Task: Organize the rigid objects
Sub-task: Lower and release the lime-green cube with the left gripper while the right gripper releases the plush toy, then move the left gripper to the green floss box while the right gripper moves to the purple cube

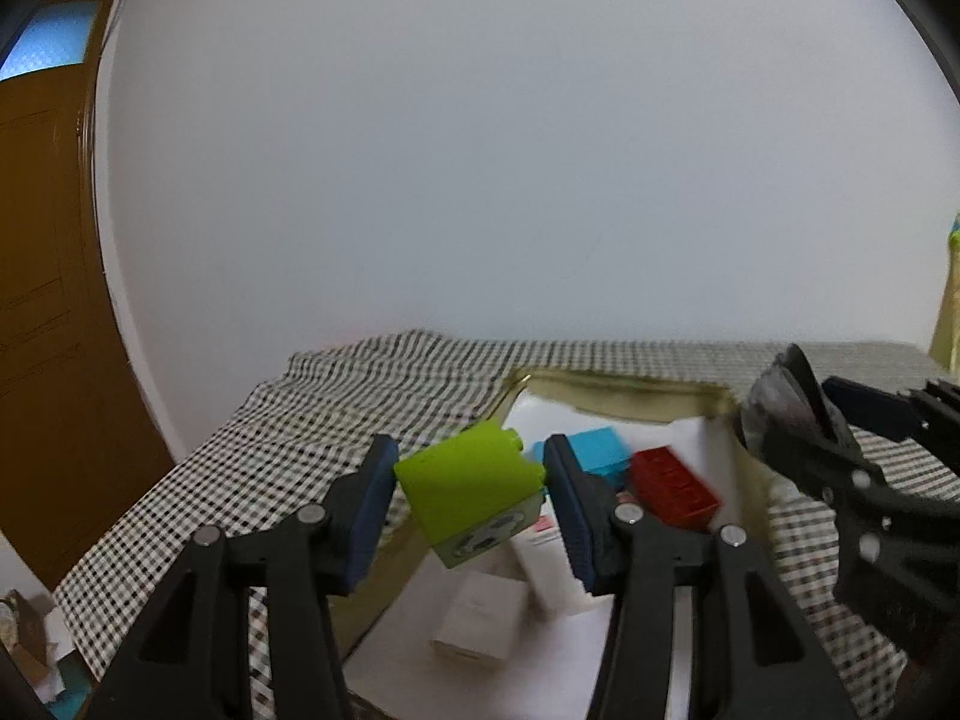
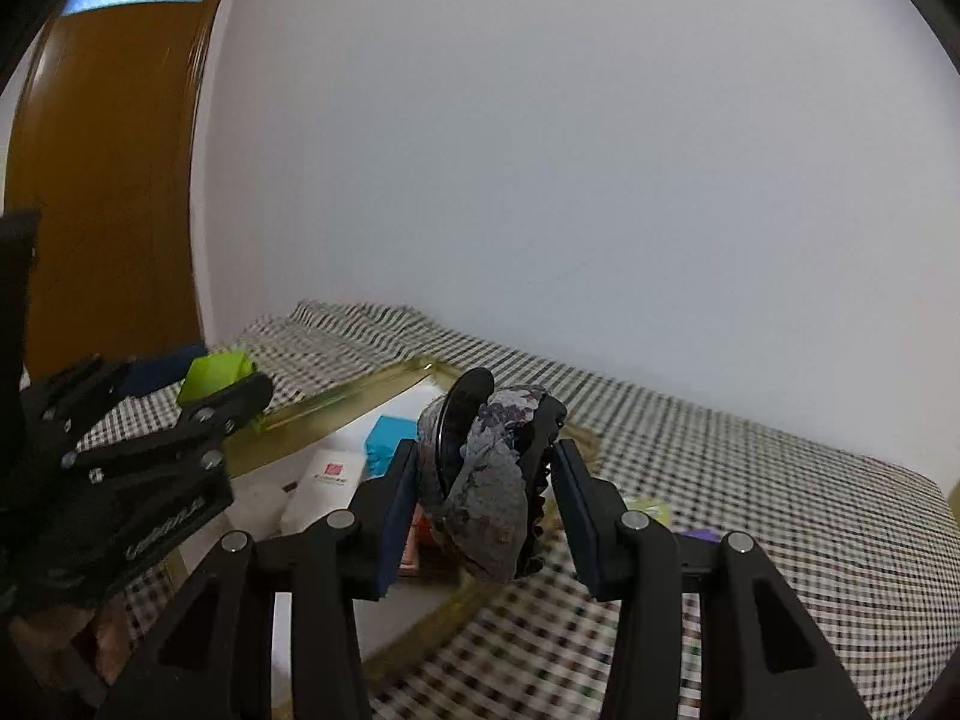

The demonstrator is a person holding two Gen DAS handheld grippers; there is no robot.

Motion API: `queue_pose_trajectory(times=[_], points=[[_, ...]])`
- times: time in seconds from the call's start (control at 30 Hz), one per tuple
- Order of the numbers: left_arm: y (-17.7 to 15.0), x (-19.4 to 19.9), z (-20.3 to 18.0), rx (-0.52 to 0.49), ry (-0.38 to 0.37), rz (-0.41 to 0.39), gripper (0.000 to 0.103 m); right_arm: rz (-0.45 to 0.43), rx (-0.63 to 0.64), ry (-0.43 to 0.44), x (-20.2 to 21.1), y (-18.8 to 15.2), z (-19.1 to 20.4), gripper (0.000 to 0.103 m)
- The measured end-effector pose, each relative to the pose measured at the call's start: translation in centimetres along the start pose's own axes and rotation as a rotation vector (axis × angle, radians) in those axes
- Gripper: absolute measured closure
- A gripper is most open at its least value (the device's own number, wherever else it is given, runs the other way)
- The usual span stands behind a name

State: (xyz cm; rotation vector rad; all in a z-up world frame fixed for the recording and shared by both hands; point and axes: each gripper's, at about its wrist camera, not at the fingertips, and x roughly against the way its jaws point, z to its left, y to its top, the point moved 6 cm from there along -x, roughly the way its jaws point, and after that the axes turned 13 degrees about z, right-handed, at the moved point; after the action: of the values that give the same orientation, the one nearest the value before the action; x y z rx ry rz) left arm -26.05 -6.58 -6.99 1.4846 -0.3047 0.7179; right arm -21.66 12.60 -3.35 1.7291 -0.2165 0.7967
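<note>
The gold-rimmed tray (image 1: pixel 630 405) on the checked cloth (image 1: pixel 336 396) serves as landmark. Above its near-left edge the left gripper (image 1: pixel 471 489) is clamped on a green block (image 1: pixel 465 477), probably light, stiff plastic with smooth sides, best held across its flat faces. Over the tray's right rim the right gripper (image 2: pixel 483 492) grips a dark hair claw (image 2: pixel 480 468); its fabric covering looks soft and its teeth likely delicate. Inside the tray, a blue block (image 1: pixel 600 450), red block (image 1: pixel 675 483) and white boxes (image 1: pixel 480 621) lie partly hidden and blurred.
</note>
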Motion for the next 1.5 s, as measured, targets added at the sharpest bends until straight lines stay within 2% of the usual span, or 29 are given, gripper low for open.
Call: queue_pose_trajectory(times=[0.17, 0.3, 0.57, 0.63, 0.7, 0.73, 0.87, 0.97, 1.13, 1.23, 1.3, 1.37, 1.5], points=[[-0.1, -1.9, -1.9, -0.010, 0.026, 0.060, 0.053, 0.058, 0.038, 0.021, -2.0, -0.3, 2.0, 0.055], [-0.9, -2.5, -0.3, -0.004, 0.042, 0.085, 0.053, 0.088, 0.074, 0.019, -3.1, -0.7, 3.3, 0.055], [-1.4, -3.6, -0.4, 0.009, 0.068, 0.120, 0.052, 0.136, 0.107, 0.041, -4.9, -0.9, 4.7, 0.054], [-1.6, -3.3, 0.1, 0.009, 0.074, 0.121, 0.043, 0.136, 0.112, 0.049, -4.8, -1.3, 5.1, 0.051], [-1.5, -2.9, 0.3, 0.012, 0.089, 0.110, 0.028, 0.119, 0.113, 0.028, -4.7, -1.4, 5.3, 0.039], [-1.5, -2.7, 0.4, 0.014, 0.091, 0.105, 0.026, 0.110, 0.115, 0.014, -4.2, -1.5, 5.1, 0.034], [-1.1, -1.9, 0.4, 0.032, 0.082, 0.083, 0.010, 0.078, 0.105, -0.004, -3.1, -1.9, 4.4, 0.031], [-0.8, -1.0, -0.4, 0.041, 0.052, 0.060, 0.010, 0.066, 0.064, 0.001, -2.1, -2.0, 2.8, 0.030], [-0.5, 1.1, -3.6, 0.015, -0.035, 0.028, 0.010, 0.045, -0.008, -0.051, -1.4, -2.0, -1.7, 0.030], [-0.6, 2.9, -7.7, -0.048, -0.131, 0.009, 0.009, 0.037, -0.075, -0.113, -0.2, -2.9, -5.8, 0.028], [-0.7, 3.9, -10.3, -0.098, -0.169, 0.001, 0.005, 0.035, -0.143, -0.151, 0.2, -3.5, -8.7, 0.026], [-0.9, 4.7, -13.4, -0.154, -0.210, -0.004, 0.005, 0.026, -0.223, -0.197, 1.0, -4.4, -12.2, 0.024], [-1.6, 5.3, -18.4, -0.240, -0.310, 0.020, 0.005, 0.007, -0.332, -0.252, 2.3, -6.0, -16.9, 0.024]])
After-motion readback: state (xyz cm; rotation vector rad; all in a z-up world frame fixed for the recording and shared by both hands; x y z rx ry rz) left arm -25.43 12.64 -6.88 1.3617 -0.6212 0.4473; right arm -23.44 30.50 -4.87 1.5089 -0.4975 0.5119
